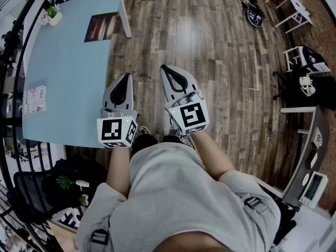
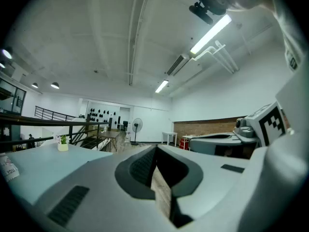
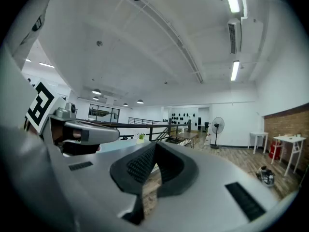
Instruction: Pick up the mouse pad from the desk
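Note:
The mouse pad (image 1: 102, 27), a dark rectangle with a reddish picture, lies flat near the far right edge of the light blue desk (image 1: 68, 77). Both grippers are held level in front of the person's body, well short of the pad. The left gripper (image 1: 125, 79) hovers over the desk's near right corner and its jaws (image 2: 155, 150) meet with nothing between them. To its right, over the wooden floor, the right gripper (image 1: 166, 70) is shut and empty (image 3: 155, 148). Neither gripper view shows the pad.
A small potted plant (image 1: 52, 16) stands at the desk's far corner, and a patterned box (image 1: 34, 100) lies near its left edge. A black chair (image 1: 37, 193) sits at the lower left. White tables (image 1: 294, 7), a dark bag (image 1: 254, 12) and shelves (image 1: 310, 156) are to the right.

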Action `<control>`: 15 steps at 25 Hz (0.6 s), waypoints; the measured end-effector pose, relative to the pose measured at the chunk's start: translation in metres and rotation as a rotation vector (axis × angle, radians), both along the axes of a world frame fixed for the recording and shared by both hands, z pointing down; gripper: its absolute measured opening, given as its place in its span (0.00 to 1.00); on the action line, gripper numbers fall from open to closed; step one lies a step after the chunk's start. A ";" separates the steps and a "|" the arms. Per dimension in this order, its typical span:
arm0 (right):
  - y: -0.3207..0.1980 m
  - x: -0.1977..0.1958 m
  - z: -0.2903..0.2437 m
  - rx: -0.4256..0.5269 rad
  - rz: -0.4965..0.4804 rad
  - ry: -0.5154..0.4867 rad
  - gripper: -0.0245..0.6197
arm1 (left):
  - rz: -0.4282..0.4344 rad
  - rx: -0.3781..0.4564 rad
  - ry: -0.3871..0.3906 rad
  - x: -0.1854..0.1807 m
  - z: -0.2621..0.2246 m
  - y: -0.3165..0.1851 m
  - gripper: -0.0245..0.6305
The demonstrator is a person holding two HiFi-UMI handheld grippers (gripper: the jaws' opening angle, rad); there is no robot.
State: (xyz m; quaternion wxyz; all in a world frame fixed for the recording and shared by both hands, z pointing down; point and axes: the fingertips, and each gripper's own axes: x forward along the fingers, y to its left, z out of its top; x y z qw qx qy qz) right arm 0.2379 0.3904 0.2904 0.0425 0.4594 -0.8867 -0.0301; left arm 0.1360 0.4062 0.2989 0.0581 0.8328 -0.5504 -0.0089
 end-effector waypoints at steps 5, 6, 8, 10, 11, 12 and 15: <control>0.003 -0.032 0.002 0.005 -0.004 -0.021 0.04 | 0.043 -0.025 0.016 -0.032 0.017 0.000 0.06; 0.006 -0.037 0.007 -0.009 -0.006 -0.016 0.04 | 0.054 -0.036 0.022 -0.036 0.022 0.001 0.06; 0.011 -0.044 0.013 -0.024 -0.006 -0.006 0.05 | 0.079 -0.047 0.033 -0.042 0.028 0.001 0.06; 0.013 -0.047 0.018 -0.027 0.013 0.004 0.05 | 0.100 -0.055 0.037 -0.045 0.033 -0.002 0.06; 0.014 -0.048 0.021 -0.035 0.021 0.006 0.05 | 0.106 -0.063 0.041 -0.046 0.036 -0.004 0.06; 0.014 -0.050 0.023 -0.048 0.024 0.007 0.06 | 0.108 -0.071 0.047 -0.047 0.039 -0.005 0.06; 0.004 -0.052 0.026 -0.080 0.021 0.011 0.08 | 0.112 -0.084 0.059 -0.049 0.042 -0.014 0.06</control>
